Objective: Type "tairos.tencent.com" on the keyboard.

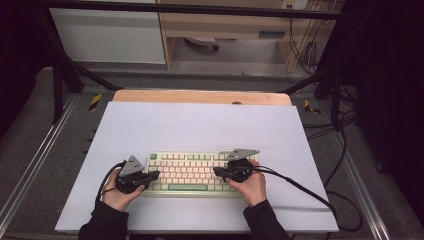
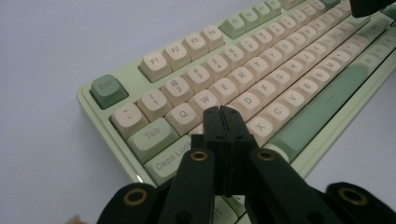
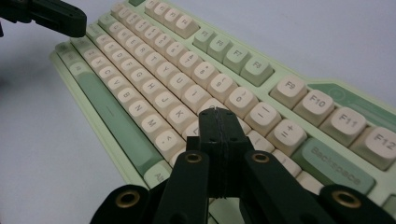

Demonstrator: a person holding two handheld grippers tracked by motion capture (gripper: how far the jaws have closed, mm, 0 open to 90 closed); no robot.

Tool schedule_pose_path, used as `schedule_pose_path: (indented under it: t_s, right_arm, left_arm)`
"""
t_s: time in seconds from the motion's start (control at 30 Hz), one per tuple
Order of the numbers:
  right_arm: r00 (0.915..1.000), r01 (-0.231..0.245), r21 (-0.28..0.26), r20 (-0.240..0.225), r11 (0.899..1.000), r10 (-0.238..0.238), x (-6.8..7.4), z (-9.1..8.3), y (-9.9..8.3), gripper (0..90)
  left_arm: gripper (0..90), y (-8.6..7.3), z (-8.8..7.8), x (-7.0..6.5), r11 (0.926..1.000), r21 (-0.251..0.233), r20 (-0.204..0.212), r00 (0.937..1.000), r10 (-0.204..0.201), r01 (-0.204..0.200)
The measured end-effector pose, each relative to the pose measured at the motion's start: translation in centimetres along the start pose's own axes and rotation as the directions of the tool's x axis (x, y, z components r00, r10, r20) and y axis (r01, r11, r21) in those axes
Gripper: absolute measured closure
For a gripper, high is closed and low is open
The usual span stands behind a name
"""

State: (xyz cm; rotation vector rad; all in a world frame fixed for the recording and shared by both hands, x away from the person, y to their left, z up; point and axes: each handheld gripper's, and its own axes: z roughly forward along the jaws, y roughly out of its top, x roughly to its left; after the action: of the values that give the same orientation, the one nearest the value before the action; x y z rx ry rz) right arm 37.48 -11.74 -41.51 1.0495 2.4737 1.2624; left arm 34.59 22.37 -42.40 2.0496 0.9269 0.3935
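Both closed grippers over keyboard ends

Both forearms come in from below in dark sleeves. The left gripper points rightward, the right gripper leftward, tips facing each other, each with jaws pressed together.
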Motion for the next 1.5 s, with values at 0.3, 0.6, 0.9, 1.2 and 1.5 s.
schedule_pose_path:
  t_s: [0.3, 0.6, 0.9, 1.2, 1.5]
  right_arm:
    - [0.9997, -0.023, -0.010, 0.008, 1.000, 0.023, -0.7, -1.6, -1.5, 90.0]
    - [0.9994, -0.032, -0.017, 0.013, 0.999, 0.032, -1.1, -2.6, -2.7, 90.0]
    - [0.9994, -0.033, -0.022, 0.011, 0.999, 0.034, -1.1, -3.1, -3.2, 90.0]
    - [0.9993, -0.037, -0.014, 0.006, 0.999, 0.037, -1.0, -2.8, -3.4, 90.0]
    - [0.9994, -0.035, -0.012, 0.005, 0.999, 0.035, -1.0, -2.7, -3.4, 90.0]
  left_arm:
    - [90.0, 0.7, 0.3, -0.4, 1.0000, 0.002, 0.002, 1.0000, 0.009, -0.009]
    - [90.0, 1.9, 1.0, -0.7, 0.9997, 0.011, 0.002, 0.9997, 0.023, -0.024]
    - [90.0, 1.6, 2.4, -0.8, 0.9993, 0.034, 0.010, 0.9998, 0.016, -0.016]
    - [90.0, 1.4, 2.7, -0.8, 0.9990, 0.040, 0.006, 0.9998, 0.018, -0.018]
    - [90.0, 1.3, 2.8, -0.8, 0.9990, 0.039, 0.005, 0.9998, 0.021, -0.021]
